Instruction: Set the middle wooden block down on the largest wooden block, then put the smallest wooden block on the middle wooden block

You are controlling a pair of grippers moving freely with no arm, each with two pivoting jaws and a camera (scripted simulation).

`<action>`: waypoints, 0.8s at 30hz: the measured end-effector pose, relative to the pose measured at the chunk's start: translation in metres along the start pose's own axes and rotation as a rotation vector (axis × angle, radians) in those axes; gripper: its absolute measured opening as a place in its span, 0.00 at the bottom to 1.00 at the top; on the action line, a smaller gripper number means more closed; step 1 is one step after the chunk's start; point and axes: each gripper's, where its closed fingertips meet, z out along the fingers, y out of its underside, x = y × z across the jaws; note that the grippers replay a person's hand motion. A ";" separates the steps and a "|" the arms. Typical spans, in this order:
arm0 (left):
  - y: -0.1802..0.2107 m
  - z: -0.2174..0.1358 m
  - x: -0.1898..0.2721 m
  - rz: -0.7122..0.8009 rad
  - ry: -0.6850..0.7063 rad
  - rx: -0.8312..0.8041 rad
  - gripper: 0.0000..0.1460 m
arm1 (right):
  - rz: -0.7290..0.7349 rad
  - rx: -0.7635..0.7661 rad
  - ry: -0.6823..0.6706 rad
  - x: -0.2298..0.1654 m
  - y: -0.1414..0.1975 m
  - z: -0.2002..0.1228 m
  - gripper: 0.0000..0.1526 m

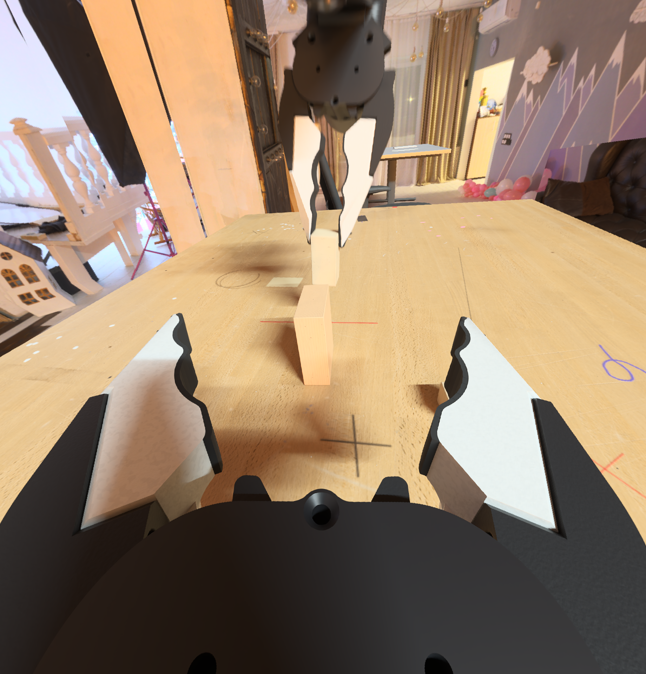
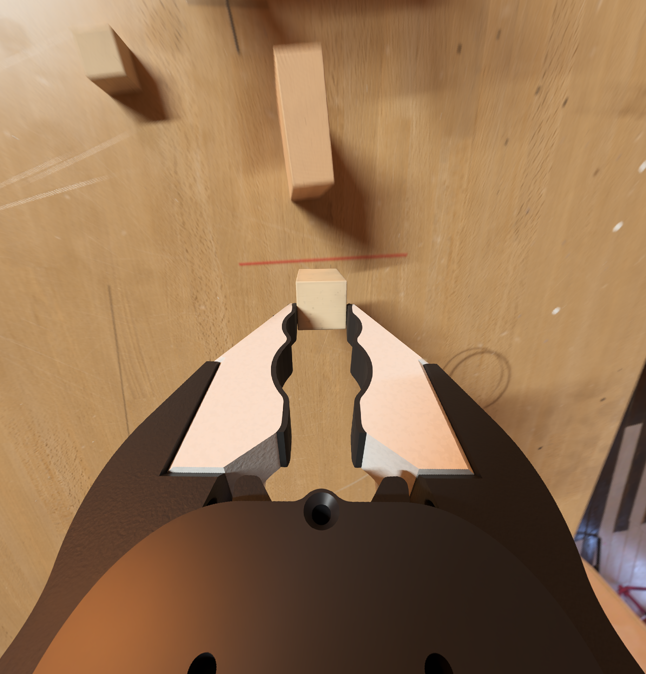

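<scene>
While pinched, middle wooden block between right gripper jaws.

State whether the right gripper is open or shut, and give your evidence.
Shut on a block. In the right wrist view, both fingertips of the right gripper press the sides of the pale wooden block, which is lifted clear of the table.
</scene>
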 end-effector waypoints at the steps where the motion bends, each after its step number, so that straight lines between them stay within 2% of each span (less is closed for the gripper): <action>1: 0.000 0.000 0.000 0.001 0.000 0.000 0.96 | -0.023 0.011 -0.001 0.000 -0.010 -0.008 0.17; 5: 0.000 0.000 0.000 0.003 0.000 -0.001 0.96 | -0.109 0.026 -0.019 -0.004 -0.047 -0.029 0.17; 10: 0.001 0.001 0.001 0.008 0.002 -0.006 0.96 | -0.134 0.001 -0.046 -0.004 -0.072 -0.021 0.17; 16: 0.001 0.001 0.002 0.009 0.007 -0.009 0.96 | -0.125 -0.001 -0.075 -0.001 -0.084 -0.005 0.17; 24: 0.001 0.001 0.002 0.007 0.010 -0.010 0.96 | -0.115 0.020 -0.055 0.000 -0.090 -0.005 0.19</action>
